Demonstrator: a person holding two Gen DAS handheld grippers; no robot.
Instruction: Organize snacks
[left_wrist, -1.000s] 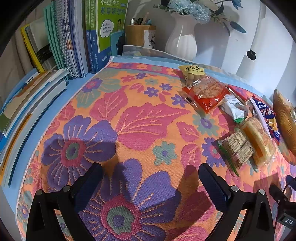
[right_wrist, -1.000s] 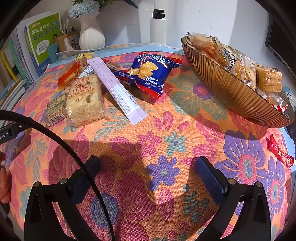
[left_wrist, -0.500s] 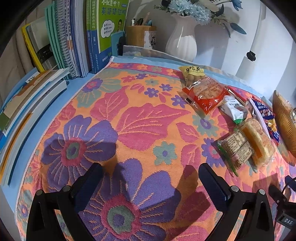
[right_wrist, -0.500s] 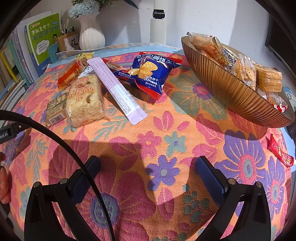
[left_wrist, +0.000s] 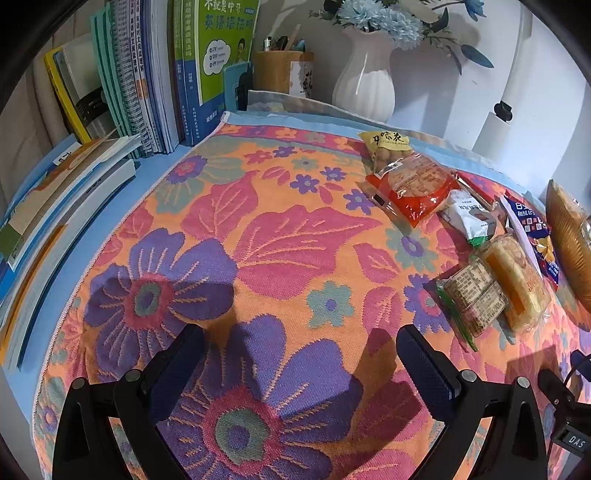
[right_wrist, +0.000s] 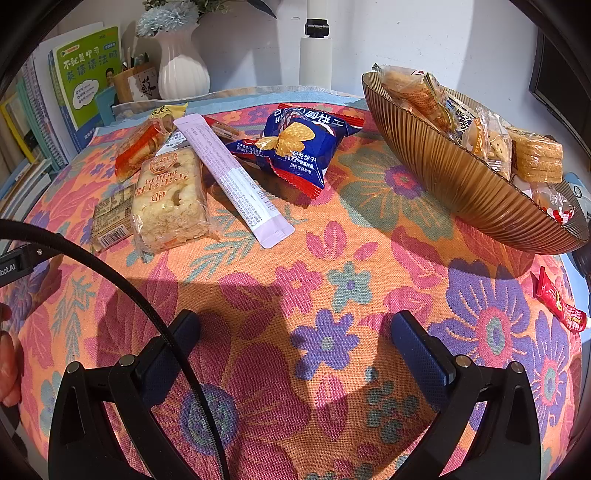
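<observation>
Left wrist view: the left claw (left_wrist: 300, 363) hangs over the flower-print cloth (left_wrist: 258, 236) with its fingers spread wide and nothing between them. The loose snacks sit in a cluster off to its right: a red cracker pack (left_wrist: 412, 186) up top, a white-and-green packet (left_wrist: 467, 218) just below it, then a small labelled bar (left_wrist: 472, 301) touching a pale cake slice in clear wrap (left_wrist: 515, 282). Books (left_wrist: 155, 74) and a white vase (left_wrist: 365, 88) line the back, out of the way.

Right wrist view: the right claw (right_wrist: 295, 350) is also wide open and empty, low over the cloth. Ahead of it are the cake slice, a long lilac stick sachet (right_wrist: 231, 173) and a blue cracker bag (right_wrist: 295, 144), the sachet's far end tucked by the bag. The ribbed amber bowl (right_wrist: 454, 177) on the right already holds several packs, so I'd guess that's where everything goes. One red sachet (right_wrist: 559, 304) lies alone by the surface's right edge.

If I were doing the next pick, I'd go for the blue bag with the right claw, since it's puffy and closest to the bowl. Come in across its short side, pinch the body rather than the crimped edge, lift clear of the sachet, and drop it over the bowl's low rim so nothing inside gets knocked out.
</observation>
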